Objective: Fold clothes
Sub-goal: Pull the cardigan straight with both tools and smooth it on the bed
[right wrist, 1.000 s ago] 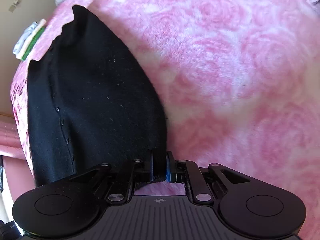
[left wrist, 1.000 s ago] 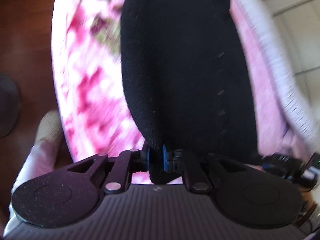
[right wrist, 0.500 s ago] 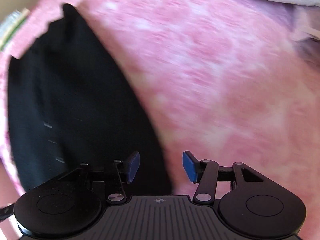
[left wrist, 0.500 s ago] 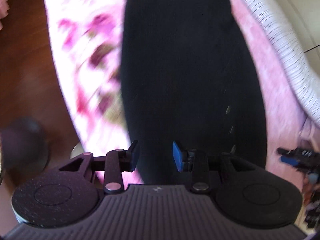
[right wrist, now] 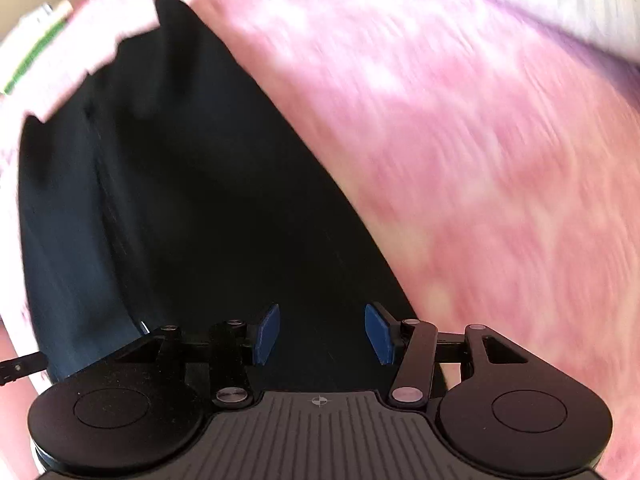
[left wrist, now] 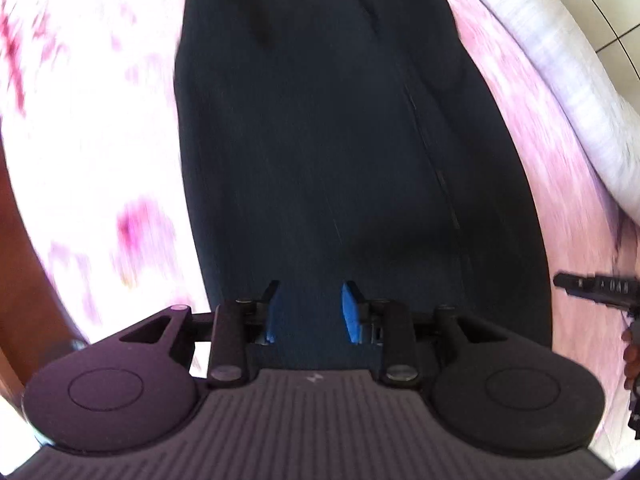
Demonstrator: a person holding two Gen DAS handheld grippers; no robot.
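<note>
the left hand-held gripper [left wrist: 310,312] is hovering with its blue-padded fingers [left wrist: 349,314] spread apart, pinching nothing, and the near end of the black garment [left wrist: 340,152] is showing through the gap between them. the right hand-held gripper [right wrist: 321,334] is likewise standing spread wide, its blue pads [right wrist: 378,334] gripping nothing, with the same dark cloth [right wrist: 192,208] lying under and ahead of it.

the black garment is lying flat as a long, narrow shape on a pink fuzzy blanket [right wrist: 460,140], stretching away from both grippers. a seam line is running lengthwise down it toward its right side in the left wrist view. its far end is looking uneven, perhaps a collar or a folded edge, though motion blur is making that hard to tell.

in the left wrist view a white sheet with magenta flower prints [left wrist: 88,128] is lying along the garment's left edge, and the pink blanket [left wrist: 532,128] is showing along its right. beyond the blanket a white ribbed fabric [left wrist: 568,80] is curving along the far right. at the right rim of that view part of the other gripper's black body [left wrist: 596,288] is poking in.
</note>
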